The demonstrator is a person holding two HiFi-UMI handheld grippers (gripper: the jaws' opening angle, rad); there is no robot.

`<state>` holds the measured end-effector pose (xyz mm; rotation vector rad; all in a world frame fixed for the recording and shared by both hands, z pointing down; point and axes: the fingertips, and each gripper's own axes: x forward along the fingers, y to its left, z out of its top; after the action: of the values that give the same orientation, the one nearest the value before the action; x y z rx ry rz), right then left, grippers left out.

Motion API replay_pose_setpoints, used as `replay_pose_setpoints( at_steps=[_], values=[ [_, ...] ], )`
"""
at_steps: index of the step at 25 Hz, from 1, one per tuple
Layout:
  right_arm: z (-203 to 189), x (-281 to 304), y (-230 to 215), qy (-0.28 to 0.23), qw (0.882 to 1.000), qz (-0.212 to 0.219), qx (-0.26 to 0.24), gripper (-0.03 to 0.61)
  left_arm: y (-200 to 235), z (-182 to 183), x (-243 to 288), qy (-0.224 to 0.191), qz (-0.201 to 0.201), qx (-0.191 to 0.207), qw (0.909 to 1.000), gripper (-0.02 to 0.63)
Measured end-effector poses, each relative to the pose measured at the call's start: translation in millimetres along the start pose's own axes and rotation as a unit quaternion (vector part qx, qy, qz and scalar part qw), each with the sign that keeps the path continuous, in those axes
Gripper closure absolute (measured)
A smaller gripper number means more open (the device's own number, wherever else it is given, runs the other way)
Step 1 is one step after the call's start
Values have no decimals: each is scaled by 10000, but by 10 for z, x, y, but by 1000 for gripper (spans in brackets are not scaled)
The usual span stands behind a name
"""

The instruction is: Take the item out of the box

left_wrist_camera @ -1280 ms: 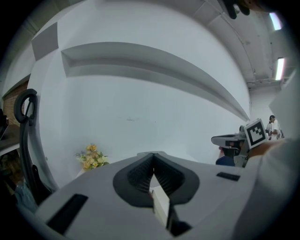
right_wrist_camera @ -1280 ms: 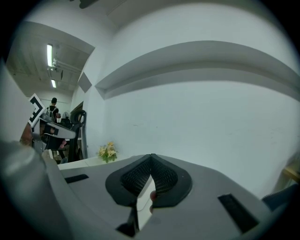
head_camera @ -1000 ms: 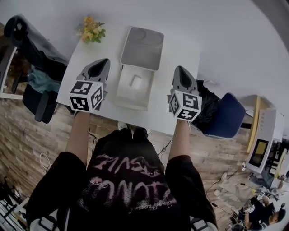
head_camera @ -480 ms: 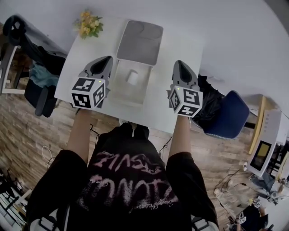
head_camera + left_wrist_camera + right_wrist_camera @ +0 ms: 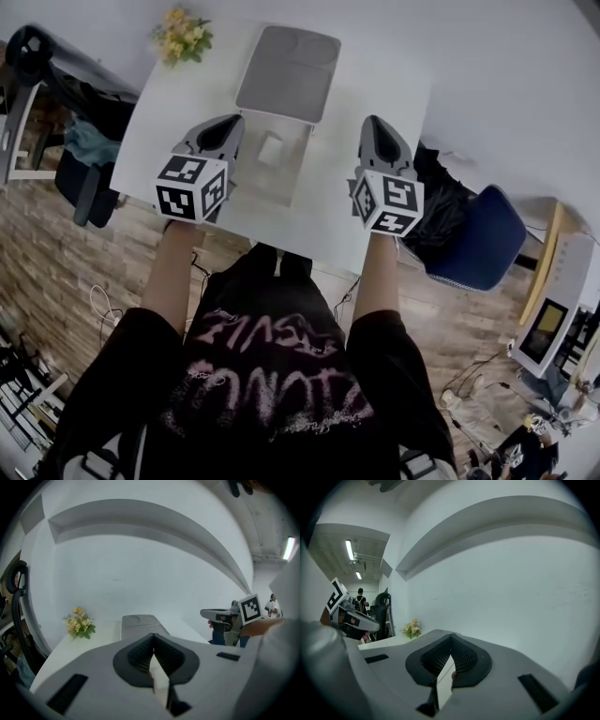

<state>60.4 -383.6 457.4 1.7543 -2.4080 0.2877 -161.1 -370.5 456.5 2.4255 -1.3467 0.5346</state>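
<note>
From the head view I see the white table (image 5: pixel 169 112) with the open box (image 5: pixel 298 178) at its middle, its lid (image 5: pixel 289 75) laid back toward the far side. The small white item (image 5: pixel 270 150) lies inside the box, near the middle of its floor. My left gripper (image 5: pixel 223 131) hangs just beside the box's left wall, and my right gripper (image 5: pixel 377 136) is to the right of the box, a little apart from it. Neither touches the item. A bunch of flowers (image 5: pixel 183 36) stands at the table's far left corner, and a blue chair (image 5: pixel 483 239) sits off to the right.

In the left gripper view, the left gripper (image 5: pixel 153 654) has its fingers pressed together with nothing between them. Beyond them I make out the lid (image 5: pixel 138 620) and the flowers (image 5: pixel 79 623).

In the right gripper view, the right gripper (image 5: pixel 450 660) is likewise closed and empty. The flowers (image 5: pixel 411 628) show far left.
</note>
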Motion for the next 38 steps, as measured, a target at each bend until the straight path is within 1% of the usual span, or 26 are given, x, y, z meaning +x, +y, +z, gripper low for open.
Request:
replay_pose_setpoints(
  at_steps=[7, 9, 12, 16, 20, 23, 26, 31, 38],
  values=[
    [-56, -51, -74, -2, 10000, 47, 41, 569, -240, -254, 185, 561, -156, 15, 9983, 607],
    [-49, -72, -115, -17, 10000, 36, 49, 569, -316, -348, 253, 776, -249, 15, 9967, 540],
    [-54, -86, -136, -16, 10000, 39, 51, 569, -374, -500, 329, 1118, -269, 20, 9934, 517],
    [-53, -110, -177, -32, 9999, 58, 89, 569, -447, -754, 425, 1766, -305, -106, 9837, 452],
    [-86, -119, -194, 0, 9999, 80, 79, 569, -456, -967, 487, 2181, -236, -97, 9756, 416],
    [-101, -125, -201, 11, 9999, 75, 86, 569, -438, -1118, 556, 2444, -189, -141, 9694, 407],
    [-93, -109, -180, 4, 9999, 84, 74, 569, -397, -1286, 612, 2762, -157, -212, 9607, 396],
    [-147, -111, -208, 77, 9999, 69, 66, 569, -404, -1458, 692, 3150, -135, -241, 9487, 374],
    [-198, -107, -297, 149, 9999, 4, 87, 569, -376, -1571, 820, 3440, -24, -188, 9388, 356]
  ],
)
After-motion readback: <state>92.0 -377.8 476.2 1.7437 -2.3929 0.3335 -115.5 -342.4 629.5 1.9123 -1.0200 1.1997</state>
